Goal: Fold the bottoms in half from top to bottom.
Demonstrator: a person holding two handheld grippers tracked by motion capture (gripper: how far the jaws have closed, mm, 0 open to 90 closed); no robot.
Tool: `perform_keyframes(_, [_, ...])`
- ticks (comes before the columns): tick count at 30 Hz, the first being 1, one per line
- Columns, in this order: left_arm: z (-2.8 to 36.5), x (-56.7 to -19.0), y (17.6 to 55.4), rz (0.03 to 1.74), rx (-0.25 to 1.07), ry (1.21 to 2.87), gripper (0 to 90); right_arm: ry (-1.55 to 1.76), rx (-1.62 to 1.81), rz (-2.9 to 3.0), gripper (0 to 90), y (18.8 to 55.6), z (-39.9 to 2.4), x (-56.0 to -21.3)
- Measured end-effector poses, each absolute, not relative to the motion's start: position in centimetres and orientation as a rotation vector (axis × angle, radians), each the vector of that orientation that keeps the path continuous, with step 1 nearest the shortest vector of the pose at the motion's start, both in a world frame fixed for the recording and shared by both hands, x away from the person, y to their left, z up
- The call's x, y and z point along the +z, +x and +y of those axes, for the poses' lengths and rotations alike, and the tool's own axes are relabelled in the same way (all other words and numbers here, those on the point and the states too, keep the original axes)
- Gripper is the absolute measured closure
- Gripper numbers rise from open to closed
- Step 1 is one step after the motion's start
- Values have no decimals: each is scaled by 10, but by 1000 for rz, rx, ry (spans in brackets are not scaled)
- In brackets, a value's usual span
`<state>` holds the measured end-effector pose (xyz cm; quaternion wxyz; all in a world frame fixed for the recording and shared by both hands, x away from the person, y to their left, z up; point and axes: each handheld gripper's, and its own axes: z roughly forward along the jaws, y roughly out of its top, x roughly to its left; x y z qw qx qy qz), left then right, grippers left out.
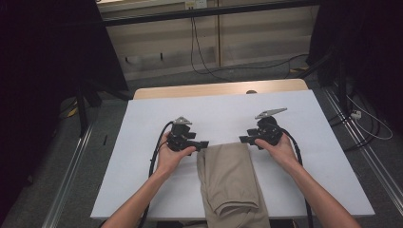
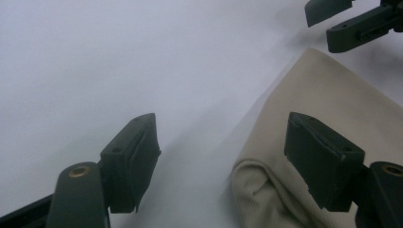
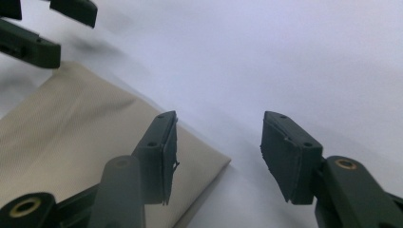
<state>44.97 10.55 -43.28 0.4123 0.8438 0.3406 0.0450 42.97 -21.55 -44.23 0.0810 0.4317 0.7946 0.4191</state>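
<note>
A folded beige cloth (image 1: 230, 175) lies on the white table (image 1: 142, 180) and runs from the middle down to the near edge. My left gripper (image 1: 203, 144) sits at the cloth's far left corner, jaws open. In the left gripper view one jaw of the left gripper (image 2: 221, 126) hangs over bare table and the other over the cloth (image 2: 332, 104), with the rounded fold edge between them, untouched. My right gripper (image 1: 243, 139) is at the far right corner, also open. The right gripper (image 3: 218, 126) straddles that corner of the cloth (image 3: 71, 123) without pressing on it.
A wooden strip (image 1: 218, 89) runs along the table's far edge. Cables (image 1: 199, 52) trail over the grey floor behind it, and metal rails (image 1: 71, 175) flank both sides. Each gripper view shows the other gripper's jaws far off, in a top corner of the frame.
</note>
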Motion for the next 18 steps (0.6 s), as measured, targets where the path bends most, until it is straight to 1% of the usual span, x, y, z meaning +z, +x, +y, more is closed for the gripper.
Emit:
perform_keyframes(2, [106,-436,451,860,93,2123,285,1283,1263,2376,475,431,-215,-445])
perform_keyframes(5, [104,-441,450,860,77,2145,302,1261,1191,2440,487,433,-207,-455])
perform_keyframes(9, [100,-441,450,839,67,2134,335,1241,1172,2448,485,432,-205,-457])
perform_keyframes(11, [98,-445,450,837,78,2160,348,1205,1147,2460,483,430,-203,-457])
perform_keyframes(14, [97,-450,449,843,42,2169,352,1130,1094,2505,496,427,-199,-455])
perform_keyframes(15, [95,-451,447,841,52,2175,353,1100,1048,2533,561,426,-196,-453])
perform_keyframes(16, [95,-451,447,838,56,2177,353,1100,1048,2533,561,426,-196,-453])
perform_keyframes(17, [94,-450,446,835,56,2174,353,1075,1037,2569,657,424,-194,-451])
perform_keyframes(18, [93,-450,447,827,59,2181,353,1075,1037,2569,657,424,-194,-451])
